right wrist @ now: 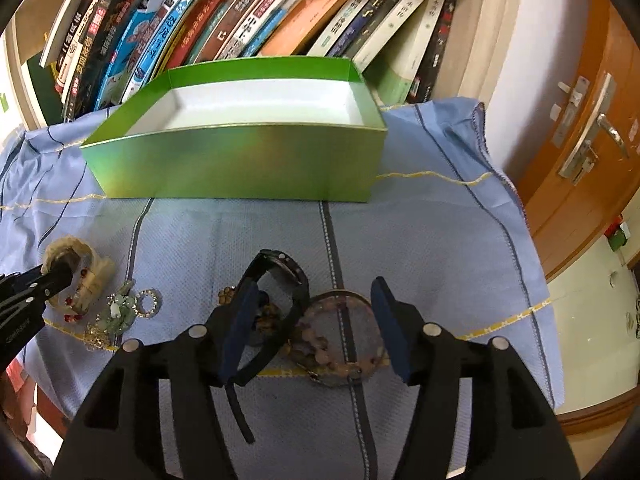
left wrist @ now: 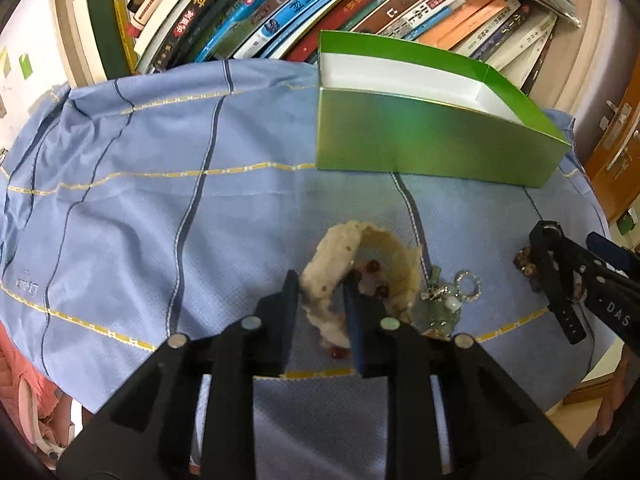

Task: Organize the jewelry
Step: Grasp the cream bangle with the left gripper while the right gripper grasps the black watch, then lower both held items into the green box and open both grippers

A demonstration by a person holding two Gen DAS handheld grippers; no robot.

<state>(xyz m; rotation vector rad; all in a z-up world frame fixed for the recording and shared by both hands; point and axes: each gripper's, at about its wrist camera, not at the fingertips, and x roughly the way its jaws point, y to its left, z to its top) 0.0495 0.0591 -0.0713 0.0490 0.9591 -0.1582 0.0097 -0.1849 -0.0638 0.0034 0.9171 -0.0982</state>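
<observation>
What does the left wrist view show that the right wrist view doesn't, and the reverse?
Left only: left gripper closed on the cream fabric bracelet from close up.
Right only: open right gripper over the black wristwatch and round beaded bracelet; orange door.
Both: open green cardboard box, jade pendant, blue cloth, books.

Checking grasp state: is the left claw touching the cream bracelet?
Touching. In the left wrist view the left claw has both fingers closed against the cream bracelet's band, with no gap showing.

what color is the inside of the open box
White inside, the box being green outside; the right wrist view shows it best.
</observation>
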